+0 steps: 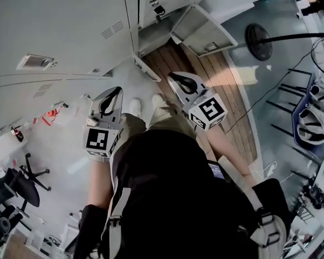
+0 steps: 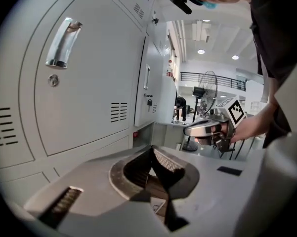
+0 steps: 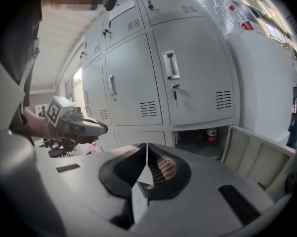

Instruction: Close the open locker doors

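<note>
A bank of grey lockers [image 3: 188, 78] stands ahead. One bottom locker [image 3: 202, 135] is open, with a red thing inside, and its door [image 3: 257, 157] swings out to the right. In the head view that open door [image 1: 202, 31] lies over the wooden floor strip. My left gripper [image 2: 152, 149] is shut with nothing in it and points along the closed locker fronts [image 2: 79, 83]. My right gripper [image 3: 146, 146] is shut and empty too, aimed toward the open bottom locker. Both hang in front of the person's legs, left gripper [image 1: 117, 89] and right gripper [image 1: 171, 75], short of the lockers.
A fan on a round base [image 1: 259, 41] stands just right of the open door. Racks and cables [image 1: 312, 123] crowd the far right. An office chair [image 1: 19, 185] sits at the lower left. A key hangs in the middle locker [image 3: 174, 90].
</note>
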The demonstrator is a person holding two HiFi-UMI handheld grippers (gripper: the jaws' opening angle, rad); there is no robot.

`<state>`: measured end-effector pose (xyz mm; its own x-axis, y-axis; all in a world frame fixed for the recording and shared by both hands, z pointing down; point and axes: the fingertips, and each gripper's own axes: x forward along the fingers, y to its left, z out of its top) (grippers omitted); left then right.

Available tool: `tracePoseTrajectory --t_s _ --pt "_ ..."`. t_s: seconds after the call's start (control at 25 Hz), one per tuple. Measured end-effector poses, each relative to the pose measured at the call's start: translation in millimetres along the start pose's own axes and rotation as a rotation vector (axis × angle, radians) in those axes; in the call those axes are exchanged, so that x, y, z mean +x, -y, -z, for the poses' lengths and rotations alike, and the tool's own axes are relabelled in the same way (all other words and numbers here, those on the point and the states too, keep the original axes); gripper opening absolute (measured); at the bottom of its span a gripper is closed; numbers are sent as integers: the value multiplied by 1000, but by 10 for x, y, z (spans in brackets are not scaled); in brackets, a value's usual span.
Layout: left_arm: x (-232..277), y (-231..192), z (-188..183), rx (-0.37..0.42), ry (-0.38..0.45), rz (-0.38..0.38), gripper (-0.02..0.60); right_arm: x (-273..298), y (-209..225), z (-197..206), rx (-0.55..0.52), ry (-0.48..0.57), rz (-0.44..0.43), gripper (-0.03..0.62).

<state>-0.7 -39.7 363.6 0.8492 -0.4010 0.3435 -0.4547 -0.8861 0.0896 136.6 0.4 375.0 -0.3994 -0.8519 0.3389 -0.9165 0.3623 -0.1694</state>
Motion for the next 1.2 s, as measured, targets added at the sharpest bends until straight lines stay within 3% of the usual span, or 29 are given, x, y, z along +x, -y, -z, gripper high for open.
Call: tracePoseTrajectory --t_s 0.24,0.56,0.92,1.2 --pt "-202 -59 323 -77 -61 -151 8 310 30 358 -15 -86 -126 18" --pt "-432 23 673 -177 -82 -333 8 644 98 917 -16 -218 -249 18" --pt "-664 169 1028 -269 -117 -461 8 917 187 1646 -52 -361 -301 20" --pt "-862 183 1334 -344 -141 -521 8 1050 223 2258 -64 -472 -298 86"
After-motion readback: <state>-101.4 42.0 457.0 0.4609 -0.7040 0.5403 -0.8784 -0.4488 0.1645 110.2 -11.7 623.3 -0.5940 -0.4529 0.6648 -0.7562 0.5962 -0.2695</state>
